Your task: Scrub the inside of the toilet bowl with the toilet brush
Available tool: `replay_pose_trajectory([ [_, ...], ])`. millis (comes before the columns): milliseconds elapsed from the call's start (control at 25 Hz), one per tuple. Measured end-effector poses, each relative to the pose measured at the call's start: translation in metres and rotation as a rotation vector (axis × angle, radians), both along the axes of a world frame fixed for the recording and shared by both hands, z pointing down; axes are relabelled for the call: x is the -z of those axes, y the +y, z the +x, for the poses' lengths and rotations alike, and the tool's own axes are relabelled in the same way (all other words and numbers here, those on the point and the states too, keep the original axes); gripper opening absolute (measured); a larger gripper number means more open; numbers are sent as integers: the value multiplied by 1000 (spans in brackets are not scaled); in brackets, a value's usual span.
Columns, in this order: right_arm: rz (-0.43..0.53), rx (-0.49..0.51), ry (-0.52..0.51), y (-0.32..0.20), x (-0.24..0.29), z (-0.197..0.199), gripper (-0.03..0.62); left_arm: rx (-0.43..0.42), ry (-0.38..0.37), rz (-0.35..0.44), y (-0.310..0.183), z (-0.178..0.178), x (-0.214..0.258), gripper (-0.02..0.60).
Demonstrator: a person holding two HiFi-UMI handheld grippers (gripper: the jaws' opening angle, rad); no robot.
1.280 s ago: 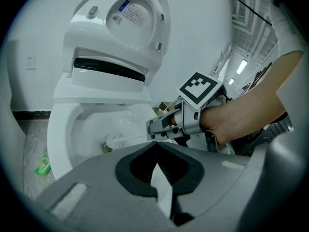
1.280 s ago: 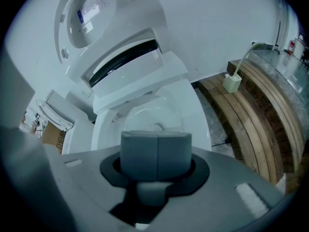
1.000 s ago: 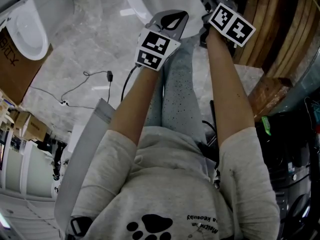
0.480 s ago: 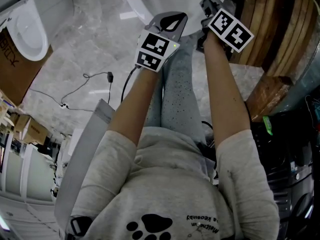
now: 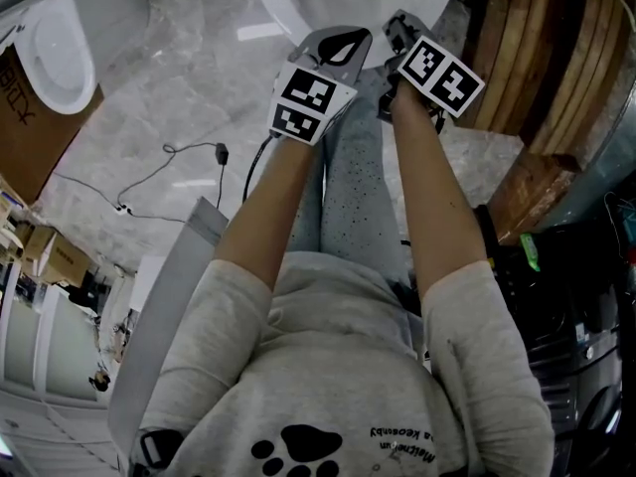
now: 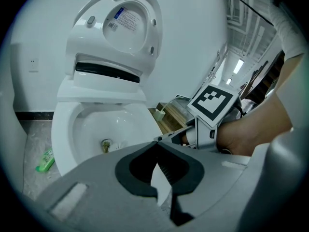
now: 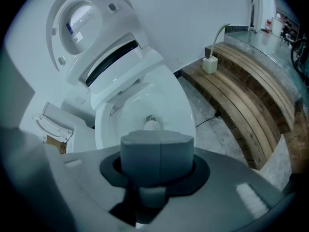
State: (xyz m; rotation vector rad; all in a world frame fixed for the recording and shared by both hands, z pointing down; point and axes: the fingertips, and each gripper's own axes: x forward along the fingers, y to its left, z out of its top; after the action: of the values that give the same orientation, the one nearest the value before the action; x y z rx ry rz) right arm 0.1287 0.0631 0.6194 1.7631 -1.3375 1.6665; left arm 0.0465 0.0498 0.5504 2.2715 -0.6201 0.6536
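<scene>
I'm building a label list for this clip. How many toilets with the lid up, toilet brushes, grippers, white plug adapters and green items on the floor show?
Toilet, lid up: 1
Grippers: 2, left gripper and right gripper
Toilet brush, grey handle held by the right gripper: 1
White plug adapter: 1
Green item: 1
Total: 6

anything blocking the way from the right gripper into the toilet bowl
Nothing visible does. The white plastic toilet lid is tipped up, so the white ceramic toilet bowl lies open straight ahead of the right gripper, whose jaws are shut on a grey block.
</scene>
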Motion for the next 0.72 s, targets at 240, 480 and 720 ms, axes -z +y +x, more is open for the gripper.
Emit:
replay_pose_trajectory([
  [240, -28, 38, -19, 10, -6, -23, 152, 17, -7, -7, 5, -13, -1, -2],
  [480, -27, 17, -54, 11, -9, -37, 152, 41, -17, 1, 4, -26, 0, -2],
  [720, -9, 40, -74, -1, -5, -48, 152, 71, -36, 16, -4, -42, 3, -2],
])
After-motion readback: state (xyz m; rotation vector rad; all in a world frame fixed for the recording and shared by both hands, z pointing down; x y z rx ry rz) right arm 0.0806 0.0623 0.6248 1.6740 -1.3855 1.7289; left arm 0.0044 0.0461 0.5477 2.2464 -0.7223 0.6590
